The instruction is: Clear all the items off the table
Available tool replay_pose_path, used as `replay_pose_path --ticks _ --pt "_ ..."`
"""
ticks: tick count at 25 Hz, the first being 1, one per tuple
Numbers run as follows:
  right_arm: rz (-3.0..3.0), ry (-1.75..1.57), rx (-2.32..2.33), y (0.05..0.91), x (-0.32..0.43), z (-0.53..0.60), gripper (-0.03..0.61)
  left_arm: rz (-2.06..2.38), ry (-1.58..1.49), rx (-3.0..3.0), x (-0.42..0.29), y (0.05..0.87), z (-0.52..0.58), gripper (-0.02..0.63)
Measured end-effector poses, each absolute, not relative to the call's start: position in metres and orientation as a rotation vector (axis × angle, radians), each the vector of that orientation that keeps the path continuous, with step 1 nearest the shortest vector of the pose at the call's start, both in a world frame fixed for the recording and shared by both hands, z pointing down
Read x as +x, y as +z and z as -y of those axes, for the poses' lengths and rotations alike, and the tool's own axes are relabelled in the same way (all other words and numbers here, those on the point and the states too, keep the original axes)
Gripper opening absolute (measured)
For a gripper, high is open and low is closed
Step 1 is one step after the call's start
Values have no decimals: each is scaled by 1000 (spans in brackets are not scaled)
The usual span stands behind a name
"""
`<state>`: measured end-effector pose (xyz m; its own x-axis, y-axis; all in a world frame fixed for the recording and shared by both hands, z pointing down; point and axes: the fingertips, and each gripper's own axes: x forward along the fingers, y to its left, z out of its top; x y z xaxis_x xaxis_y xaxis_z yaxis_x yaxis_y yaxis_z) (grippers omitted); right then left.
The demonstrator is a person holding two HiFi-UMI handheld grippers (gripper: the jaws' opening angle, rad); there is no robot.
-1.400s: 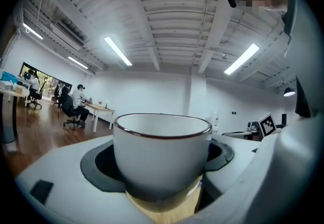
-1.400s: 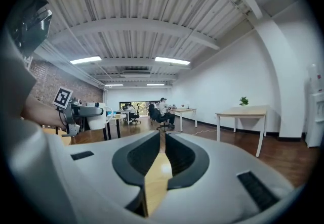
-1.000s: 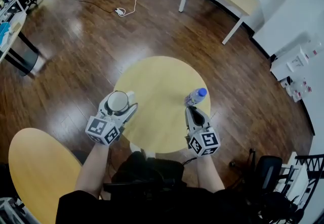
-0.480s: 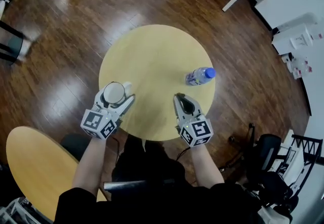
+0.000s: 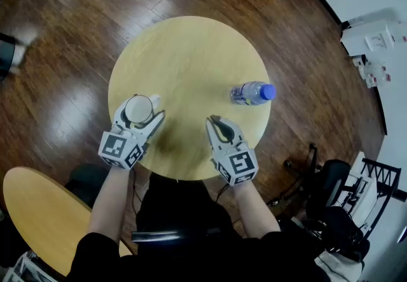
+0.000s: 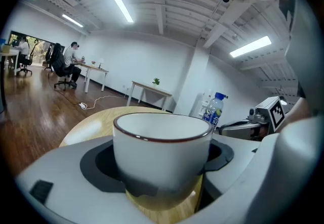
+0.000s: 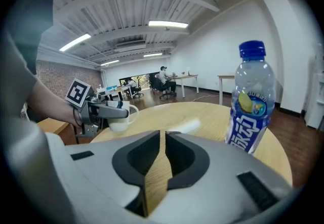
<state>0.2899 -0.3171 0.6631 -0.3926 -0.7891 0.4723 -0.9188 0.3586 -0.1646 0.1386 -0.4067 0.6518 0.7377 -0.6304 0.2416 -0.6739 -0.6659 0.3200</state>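
Note:
A white cup (image 5: 138, 107) with a dark rim is between the jaws of my left gripper (image 5: 142, 112), which is shut on it at the left edge of the round yellow table (image 5: 184, 51). The cup (image 6: 162, 152) fills the left gripper view, and whether it rests on the tabletop I cannot tell. A clear bottle (image 5: 252, 93) with a blue cap and blue label stands at the table's right side. My right gripper (image 5: 217, 124) is shut and empty, low over the table's near edge, a short way left of and nearer than the bottle (image 7: 249, 101).
A second yellow table (image 5: 38, 211) lies at the lower left. A black office chair (image 5: 340, 211) stands to the right, with white furniture (image 5: 375, 39) beyond it. Dark wooden floor (image 5: 63, 51) surrounds the round table.
Both grippers have sunk toward the tabletop. The cup has stayed in the left gripper and the right one has stayed shut. The bottle has not moved on the table.

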Motion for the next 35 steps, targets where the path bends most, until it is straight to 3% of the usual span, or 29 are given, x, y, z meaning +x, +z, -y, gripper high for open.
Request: replay_pose_path --ticks 30,33,35 --pt "2290 669 1514 679 298 335 38 1133 195 2775 186 679 433 413" --pt "2303 651 1509 675 293 338 38 1117 275 2760 183 686 434 422" --pt "2311 630 1512 671 294 338 38 1138 349 2750 182 687 433 517"
